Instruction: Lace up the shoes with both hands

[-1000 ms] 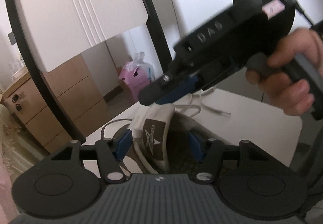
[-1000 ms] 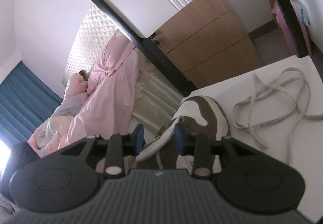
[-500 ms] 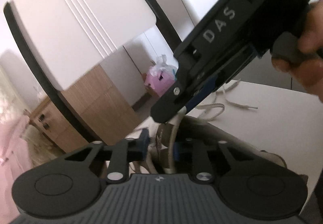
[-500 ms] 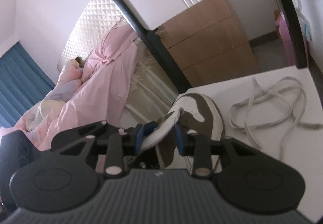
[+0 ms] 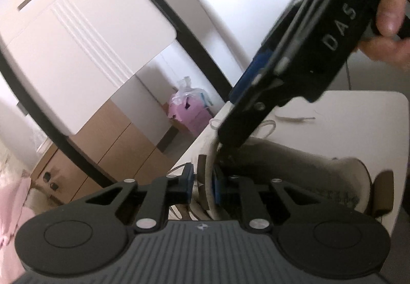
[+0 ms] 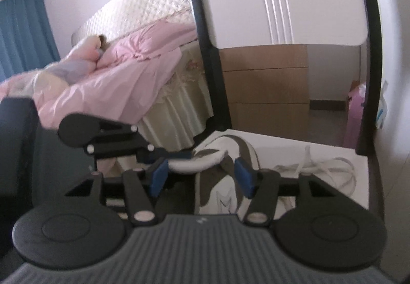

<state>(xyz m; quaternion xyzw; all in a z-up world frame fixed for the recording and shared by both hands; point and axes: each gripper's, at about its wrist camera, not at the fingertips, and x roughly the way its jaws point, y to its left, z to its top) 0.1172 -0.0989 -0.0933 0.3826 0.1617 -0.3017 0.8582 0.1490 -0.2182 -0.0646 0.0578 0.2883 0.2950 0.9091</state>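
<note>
A white and brown shoe [image 6: 225,196] lies on the white table [image 6: 282,148]. In the left wrist view my left gripper [image 5: 203,182] is shut on the shoe's tongue [image 5: 208,163], blue pads pressing both faces. The right wrist view shows the tongue [image 6: 202,163] pulled leftward by the left gripper's fingers [image 6: 166,155]. My right gripper [image 6: 201,177] hovers just above the shoe; its jaws are opening, and the tongue sits beyond the gap with neither pad touching it. A loose beige lace [image 6: 323,168] lies coiled on the table to the right of the shoe.
A hand [image 5: 392,9] holds the right gripper's body [image 5: 307,61] over the shoe. A black frame post [image 6: 212,79] stands behind the table. Beyond it are a bed with a pink quilt [image 6: 115,84], wooden drawers [image 6: 266,94] and a pink bag [image 5: 189,114].
My left gripper has shut on the tongue. My right gripper, which held the tongue before, has released it, spread its jaws, rolled and lifted slightly.
</note>
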